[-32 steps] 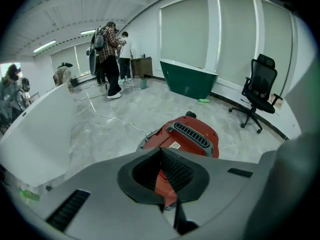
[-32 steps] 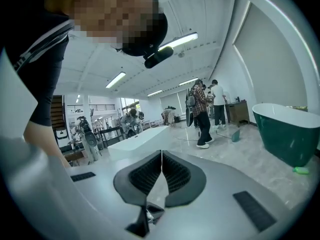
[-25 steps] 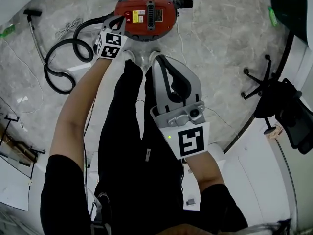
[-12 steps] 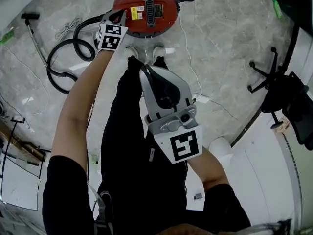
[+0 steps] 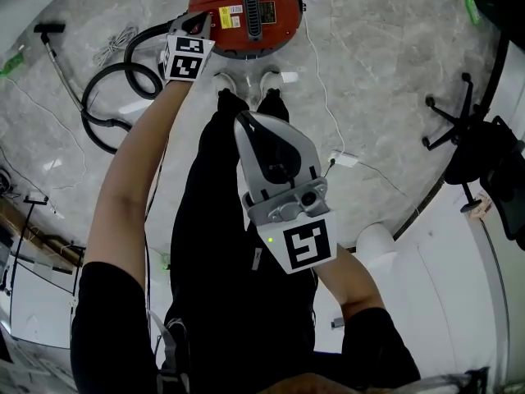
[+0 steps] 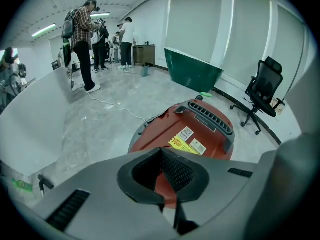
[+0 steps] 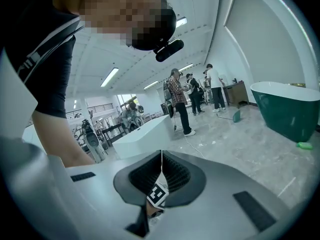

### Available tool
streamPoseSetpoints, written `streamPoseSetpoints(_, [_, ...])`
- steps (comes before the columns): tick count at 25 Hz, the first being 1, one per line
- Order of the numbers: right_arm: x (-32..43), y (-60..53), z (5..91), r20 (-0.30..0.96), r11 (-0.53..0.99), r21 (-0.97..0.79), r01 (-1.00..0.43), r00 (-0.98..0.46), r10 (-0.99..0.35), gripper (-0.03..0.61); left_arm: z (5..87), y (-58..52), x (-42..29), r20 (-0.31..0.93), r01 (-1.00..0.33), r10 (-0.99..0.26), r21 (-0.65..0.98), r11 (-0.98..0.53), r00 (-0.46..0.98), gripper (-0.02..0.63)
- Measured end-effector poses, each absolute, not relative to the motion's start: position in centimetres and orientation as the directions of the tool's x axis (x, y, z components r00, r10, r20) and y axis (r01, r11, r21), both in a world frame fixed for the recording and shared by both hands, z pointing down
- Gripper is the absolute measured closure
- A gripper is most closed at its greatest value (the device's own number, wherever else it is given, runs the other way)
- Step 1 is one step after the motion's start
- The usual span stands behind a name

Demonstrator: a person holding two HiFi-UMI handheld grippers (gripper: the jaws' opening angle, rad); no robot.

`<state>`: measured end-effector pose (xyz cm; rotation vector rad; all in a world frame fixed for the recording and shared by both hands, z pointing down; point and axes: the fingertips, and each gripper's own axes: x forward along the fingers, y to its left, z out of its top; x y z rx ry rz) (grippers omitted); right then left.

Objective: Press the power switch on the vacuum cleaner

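The red round vacuum cleaner (image 5: 246,11) stands on the floor in front of the person's shoes, at the top of the head view. It has a black grille on top and a yellow label (image 5: 231,16). My left gripper (image 5: 201,23) is shut, its tip over the vacuum's left rim beside the label; whether it touches is unclear. In the left gripper view the closed jaws (image 6: 161,151) point at the red body (image 6: 200,134). No switch can be made out. My right gripper (image 5: 244,120) is shut on nothing, held high above the person's legs. Its own view shows closed jaws (image 7: 161,154).
A black hose (image 5: 115,89) loops on the floor left of the vacuum, with a wand and nozzle (image 5: 51,31) beyond. A white cord (image 5: 324,89) runs right to a plug (image 5: 343,159). An office chair (image 5: 480,150) stands right; a green tub (image 6: 192,71) and people are farther off.
The left gripper has stayed at the vacuum's left rim. The right gripper has drifted left and nearer the body. The head camera has tilted, so the vacuum sits higher in the picture.
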<state>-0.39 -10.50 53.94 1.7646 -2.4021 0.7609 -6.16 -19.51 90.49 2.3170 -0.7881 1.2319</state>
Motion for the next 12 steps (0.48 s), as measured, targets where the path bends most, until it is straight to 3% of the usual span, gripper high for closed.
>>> streamPoseSetpoints(12, [1.5,-11.2,54.2,0.335,0.164,-0.340,-0.926,-0.282,-0.899,0.558,90.6,-19.1,-5.8,0.850,-0.548,-0.273,0.021,-0.836,0.450,0.594])
